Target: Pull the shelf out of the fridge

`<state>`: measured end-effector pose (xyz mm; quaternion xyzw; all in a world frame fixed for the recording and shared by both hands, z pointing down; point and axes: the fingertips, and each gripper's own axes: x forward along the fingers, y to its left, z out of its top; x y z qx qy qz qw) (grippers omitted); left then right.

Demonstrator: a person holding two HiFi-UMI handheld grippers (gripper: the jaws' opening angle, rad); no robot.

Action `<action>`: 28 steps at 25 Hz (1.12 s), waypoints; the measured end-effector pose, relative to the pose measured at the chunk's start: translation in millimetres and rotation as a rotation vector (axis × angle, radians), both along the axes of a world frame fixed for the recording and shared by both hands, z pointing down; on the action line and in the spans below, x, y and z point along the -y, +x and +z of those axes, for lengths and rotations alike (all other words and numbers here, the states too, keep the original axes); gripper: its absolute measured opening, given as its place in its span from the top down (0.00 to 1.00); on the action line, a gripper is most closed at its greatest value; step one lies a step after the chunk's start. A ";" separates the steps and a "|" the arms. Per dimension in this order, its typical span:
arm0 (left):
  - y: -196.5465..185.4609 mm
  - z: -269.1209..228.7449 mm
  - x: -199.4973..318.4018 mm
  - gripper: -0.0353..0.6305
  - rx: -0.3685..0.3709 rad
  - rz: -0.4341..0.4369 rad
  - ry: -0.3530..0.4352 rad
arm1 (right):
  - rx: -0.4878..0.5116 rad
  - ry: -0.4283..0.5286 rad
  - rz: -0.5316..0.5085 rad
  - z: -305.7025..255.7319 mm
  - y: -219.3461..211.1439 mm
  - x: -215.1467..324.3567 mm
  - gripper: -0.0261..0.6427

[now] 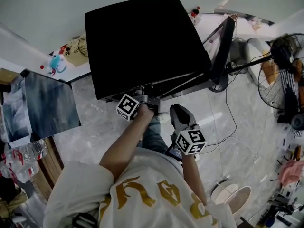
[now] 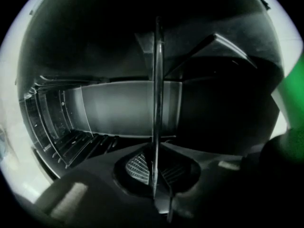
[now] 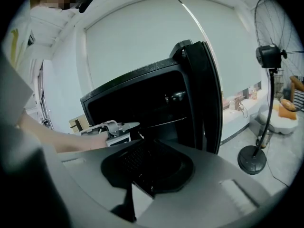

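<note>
Grip on shelf front lip, pull line likely toward 6 o'clock

The left claw is pinched narrow on the edge-on shelf, which runs back into the fridge toward 12 o'clock. The right claw, closed on nothing, hangs at 4 o'clock, farther off.
</note>
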<state>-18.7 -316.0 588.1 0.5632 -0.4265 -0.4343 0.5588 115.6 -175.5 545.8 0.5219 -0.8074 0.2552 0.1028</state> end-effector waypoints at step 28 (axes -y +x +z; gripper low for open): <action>21.1 1.1 -68.8 0.93 -0.028 0.093 -0.037 | -0.011 0.079 0.013 -29.6 -1.4 -42.8 0.86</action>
